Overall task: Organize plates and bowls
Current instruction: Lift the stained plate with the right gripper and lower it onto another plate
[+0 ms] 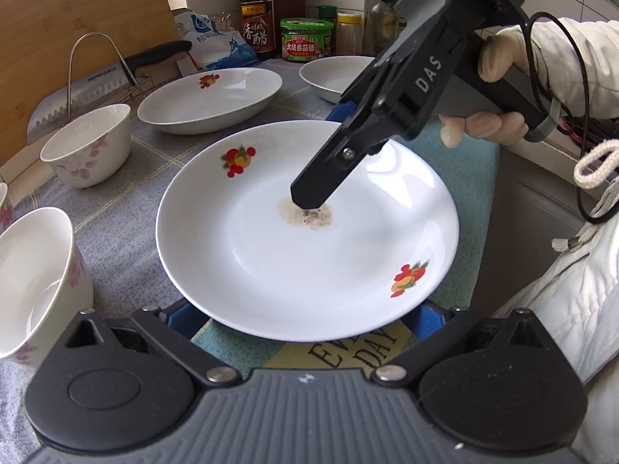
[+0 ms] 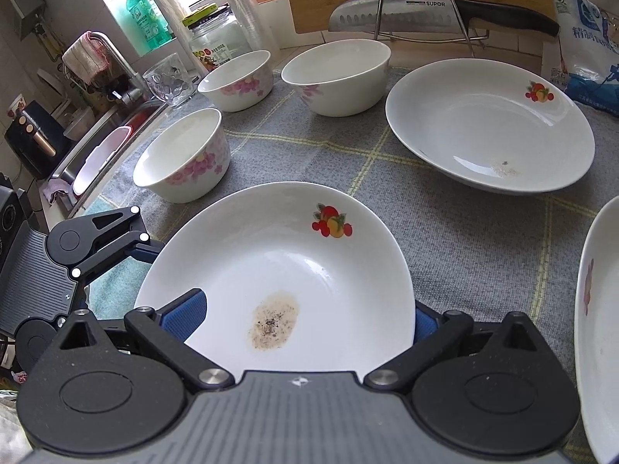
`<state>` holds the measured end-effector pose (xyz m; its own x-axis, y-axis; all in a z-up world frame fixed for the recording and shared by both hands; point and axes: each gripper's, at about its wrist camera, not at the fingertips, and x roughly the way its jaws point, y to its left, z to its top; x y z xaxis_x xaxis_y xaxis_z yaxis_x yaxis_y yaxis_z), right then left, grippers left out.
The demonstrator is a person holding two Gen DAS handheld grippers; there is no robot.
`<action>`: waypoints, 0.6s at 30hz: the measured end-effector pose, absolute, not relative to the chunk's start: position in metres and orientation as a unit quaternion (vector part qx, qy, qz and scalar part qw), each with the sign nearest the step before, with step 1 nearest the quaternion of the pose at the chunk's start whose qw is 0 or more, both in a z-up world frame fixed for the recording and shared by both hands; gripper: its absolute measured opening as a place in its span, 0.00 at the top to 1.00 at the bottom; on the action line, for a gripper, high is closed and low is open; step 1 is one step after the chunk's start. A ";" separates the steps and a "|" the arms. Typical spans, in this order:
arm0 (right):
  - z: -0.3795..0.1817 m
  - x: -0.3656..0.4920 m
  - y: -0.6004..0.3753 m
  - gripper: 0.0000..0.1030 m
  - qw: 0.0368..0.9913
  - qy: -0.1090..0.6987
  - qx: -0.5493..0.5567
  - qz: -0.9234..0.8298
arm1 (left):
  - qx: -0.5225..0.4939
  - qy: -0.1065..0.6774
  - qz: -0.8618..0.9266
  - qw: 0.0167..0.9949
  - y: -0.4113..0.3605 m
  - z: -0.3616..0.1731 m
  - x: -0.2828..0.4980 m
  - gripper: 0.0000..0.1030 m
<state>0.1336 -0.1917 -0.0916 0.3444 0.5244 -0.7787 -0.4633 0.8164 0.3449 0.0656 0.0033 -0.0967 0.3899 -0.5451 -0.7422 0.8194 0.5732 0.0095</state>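
Plate [image 1: 271,263] hides left gripper [image 1: 305,321] fingers.

"SUPOR" on the knife blade [image 2: 390,15]; "DAS" on the right tool [image 1: 309,197].

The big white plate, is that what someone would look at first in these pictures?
Yes. The wide white plate with fruit prints fills the middle, with a brownish speckled stain at its centre. The black right gripper slants down over that stain, and the left gripper sits at the plate's near rim. Three white bowls with pink flowers stand behind.

glossy ceramic plate [image 2: 309,263]; woven cloth mat [image 2: 464,224]
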 end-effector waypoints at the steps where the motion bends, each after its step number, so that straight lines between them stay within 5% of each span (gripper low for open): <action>1: -0.090 0.133 -0.193 0.00 0.820 0.486 0.031 0.300 | 0.192 0.358 -0.421 0.811 0.002 -0.094 0.066 0.01; 18: -0.046 0.118 -0.289 0.00 0.872 0.436 0.050 0.217 | 0.216 0.311 -0.479 0.792 -0.094 -0.067 0.090 0.01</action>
